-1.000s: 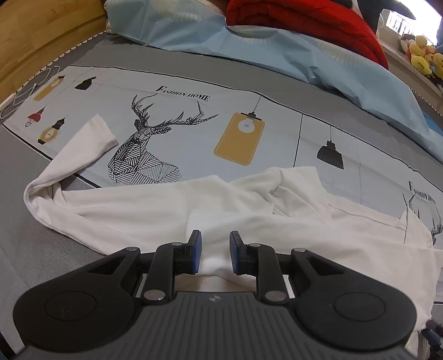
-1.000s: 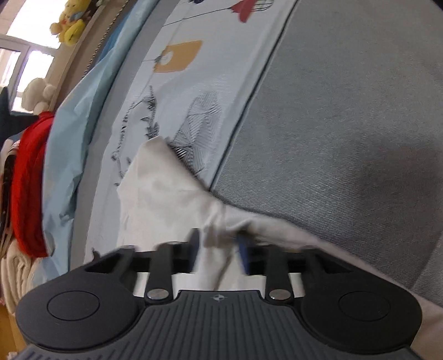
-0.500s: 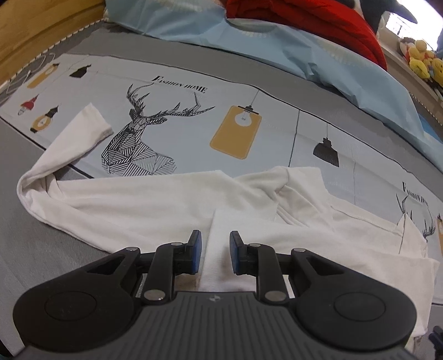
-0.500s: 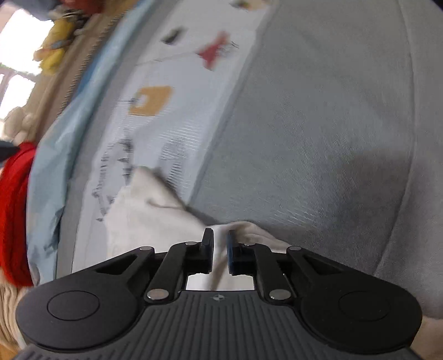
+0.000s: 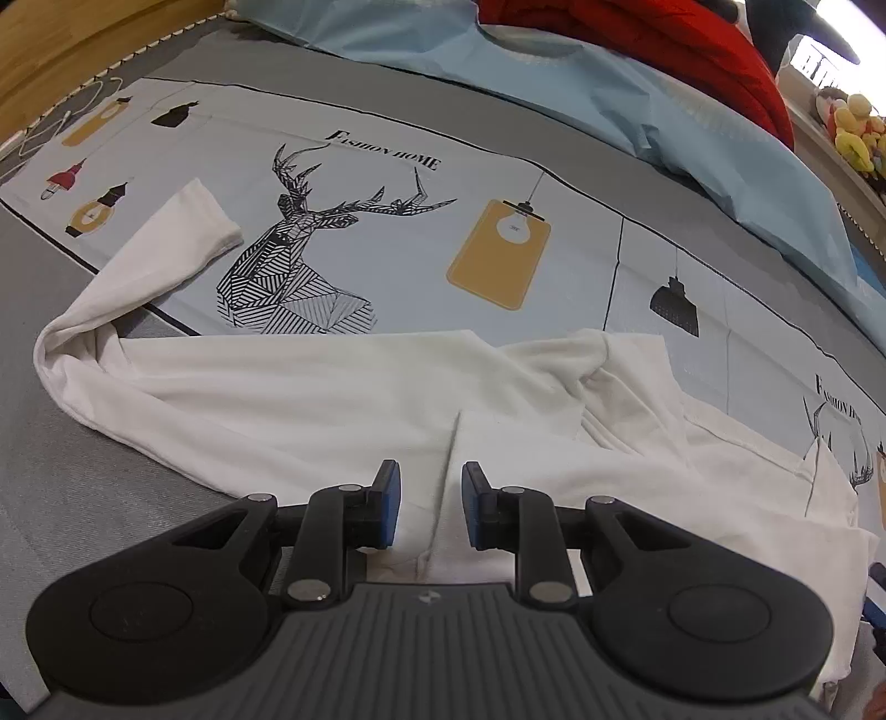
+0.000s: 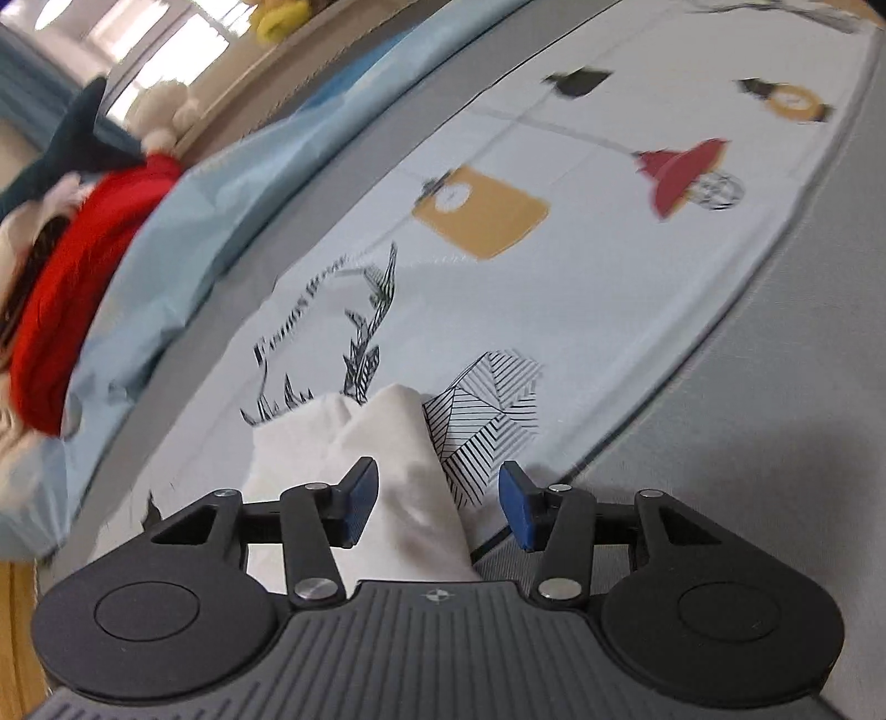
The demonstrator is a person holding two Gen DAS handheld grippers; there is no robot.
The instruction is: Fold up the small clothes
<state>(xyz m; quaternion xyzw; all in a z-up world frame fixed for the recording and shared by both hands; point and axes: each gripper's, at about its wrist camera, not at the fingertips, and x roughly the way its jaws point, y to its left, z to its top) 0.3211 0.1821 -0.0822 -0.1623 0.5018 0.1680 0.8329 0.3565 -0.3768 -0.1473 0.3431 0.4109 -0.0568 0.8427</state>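
- In the left wrist view, a wooden bed frame (image 5: 61, 50) runs along the far left edge, beside the grey bedspread (image 5: 83, 487).
- A printed panel (image 5: 387, 221) of the bedspread carries a geometric deer (image 5: 299, 266), a yellow lamp tag (image 5: 498, 255) and a black pendant lamp (image 5: 673, 304).
- The white garment (image 5: 310, 410) lies crumpled across the bedspread, one sleeve (image 5: 166, 243) reaching up to the left onto the printed panel, the body spreading to the right.
- The left gripper (image 5: 426, 504) hangs low over a folded edge of the garment, its blue-padded jaws parted with cloth visible in the gap but not pinched.
- Behind, a light blue sheet (image 5: 609, 99) and a red blanket (image 5: 664, 39) are bunched at the top right, with plush toys (image 5: 853, 127) on a ledge.
- In the right wrist view, which is blurred, the right gripper (image 6: 437, 509) has its jaws spread wide, released; a bunched part of the white garment (image 6: 398, 454) lies between them, touching neither pad as far as can be seen.
- That cloth rests on the deer print (image 6: 482, 399), with a red lamp print (image 6: 681, 171) farther right.
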